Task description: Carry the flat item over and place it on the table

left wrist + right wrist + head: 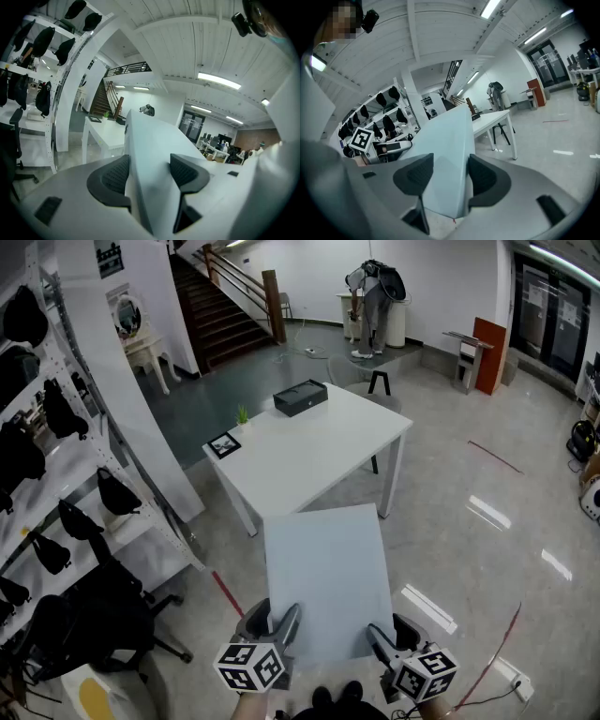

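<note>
The left hand-held gripper (pixel 275 620) and right hand-held gripper (pixel 392 634) seemingly clamp the board (pixel 328 568).

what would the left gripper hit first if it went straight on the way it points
Likely the white table: the left gripper, clamped on the board, aims at its near edge, though depth is hard to judge.

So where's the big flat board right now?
In the head view the flat board is low in the middle, held up between the left tool and right tool, close to the white table.
</note>
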Demonstrator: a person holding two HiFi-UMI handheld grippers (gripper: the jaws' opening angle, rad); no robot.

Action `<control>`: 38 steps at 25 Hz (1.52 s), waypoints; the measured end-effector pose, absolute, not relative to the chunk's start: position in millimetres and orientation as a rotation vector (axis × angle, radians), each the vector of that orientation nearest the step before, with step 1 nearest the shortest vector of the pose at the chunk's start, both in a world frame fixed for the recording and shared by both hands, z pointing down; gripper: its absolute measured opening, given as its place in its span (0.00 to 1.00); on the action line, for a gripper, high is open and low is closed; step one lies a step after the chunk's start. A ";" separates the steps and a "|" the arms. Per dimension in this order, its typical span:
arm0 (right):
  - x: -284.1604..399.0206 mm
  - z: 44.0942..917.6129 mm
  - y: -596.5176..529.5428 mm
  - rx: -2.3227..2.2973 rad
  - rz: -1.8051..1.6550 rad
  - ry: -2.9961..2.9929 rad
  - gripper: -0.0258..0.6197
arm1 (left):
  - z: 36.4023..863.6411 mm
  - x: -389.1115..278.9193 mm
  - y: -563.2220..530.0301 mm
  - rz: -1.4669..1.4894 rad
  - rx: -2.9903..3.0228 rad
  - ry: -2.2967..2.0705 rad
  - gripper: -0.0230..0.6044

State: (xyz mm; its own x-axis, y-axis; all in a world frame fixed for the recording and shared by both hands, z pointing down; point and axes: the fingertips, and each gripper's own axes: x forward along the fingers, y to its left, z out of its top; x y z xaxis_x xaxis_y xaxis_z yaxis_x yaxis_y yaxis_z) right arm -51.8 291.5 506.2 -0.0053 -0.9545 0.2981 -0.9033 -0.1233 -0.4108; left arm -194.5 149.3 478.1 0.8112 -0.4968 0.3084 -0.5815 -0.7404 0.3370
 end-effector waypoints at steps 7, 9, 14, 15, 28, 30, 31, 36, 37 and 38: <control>-41.3 506.4 294.9 -2.135 -0.798 2.011 0.41 | 478.1 -185.5 153.9 0.277 2.564 -0.818 0.47; -36.9 505.8 294.7 -2.126 -0.791 2.005 0.41 | 477.3 -181.9 154.1 0.270 2.563 -0.821 0.47; -25.5 504.7 291.7 -2.112 -0.772 2.018 0.41 | 474.3 -173.0 154.2 0.258 2.566 -0.846 0.47; -22.5 503.9 290.9 -2.111 -0.768 2.022 0.41 | 473.9 -170.9 154.1 0.255 2.564 -0.854 0.47; 17.9 494.2 274.0 -2.101 -0.718 2.028 0.41 | 464.5 -133.6 140.6 0.224 2.571 -0.878 0.47; 26.0 495.6 265.1 -2.104 -0.719 2.020 0.41 | 465.2 -124.8 131.4 0.229 2.577 -0.874 0.47; 30.0 496.7 259.9 -2.106 -0.721 2.016 0.41 | 466.4 -120.4 126.0 0.232 2.580 -0.873 0.47; 54.2 503.3 224.7 -2.128 -0.724 1.994 0.41 | 476.2 -94.7 88.2 0.231 2.579 -0.854 0.47; 59.8 504.5 214.4 -2.132 -0.725 1.994 0.41 | 477.6 -89.3 77.8 0.228 2.576 -0.852 0.47; 65.2 505.4 203.0 -2.134 -0.725 1.995 0.41 | 478.7 -84.1 66.4 0.225 2.574 -0.851 0.47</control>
